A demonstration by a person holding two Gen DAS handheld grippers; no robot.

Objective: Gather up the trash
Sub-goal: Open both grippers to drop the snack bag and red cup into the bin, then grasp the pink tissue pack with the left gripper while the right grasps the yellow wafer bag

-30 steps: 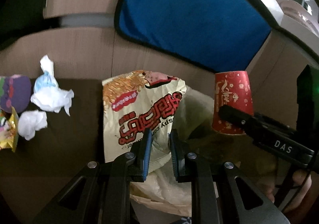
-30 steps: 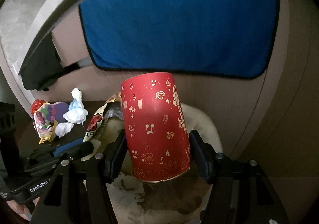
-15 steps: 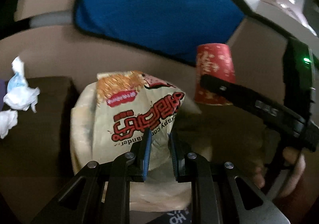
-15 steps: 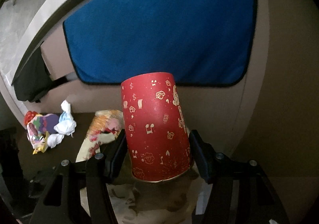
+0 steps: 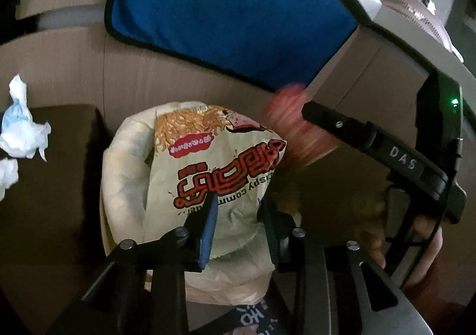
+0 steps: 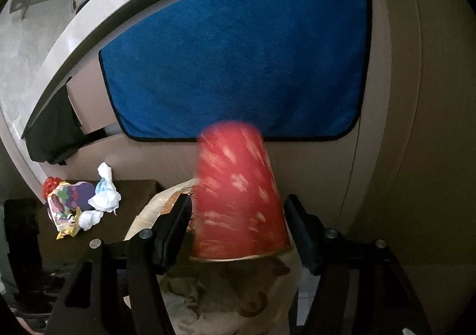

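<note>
My left gripper (image 5: 238, 210) is open, its fingers apart on either side of a cream noodle-snack wrapper (image 5: 217, 165) that hangs over the open beige trash bag (image 5: 125, 174). My right gripper (image 6: 238, 216) is open; the red paper cup (image 6: 238, 201) with gold marks is blurred between its fingers, free of them, over the bag's mouth (image 6: 226, 290). In the left wrist view the cup (image 5: 297, 129) is a red blur beside the right gripper's finger (image 5: 351, 132).
Crumpled white tissues (image 5: 20, 132) lie on a dark surface at left; in the right wrist view tissues (image 6: 104, 201) and a colourful wrapper (image 6: 65, 210) lie together there. A blue towel (image 6: 238, 61) hangs on the beige cabinet front behind. The bag stands against that cabinet.
Both grippers have opened. The red cup, held half a second ago, now drops blurred toward the bag. The wrapper is no longer pinched by the left fingers.
</note>
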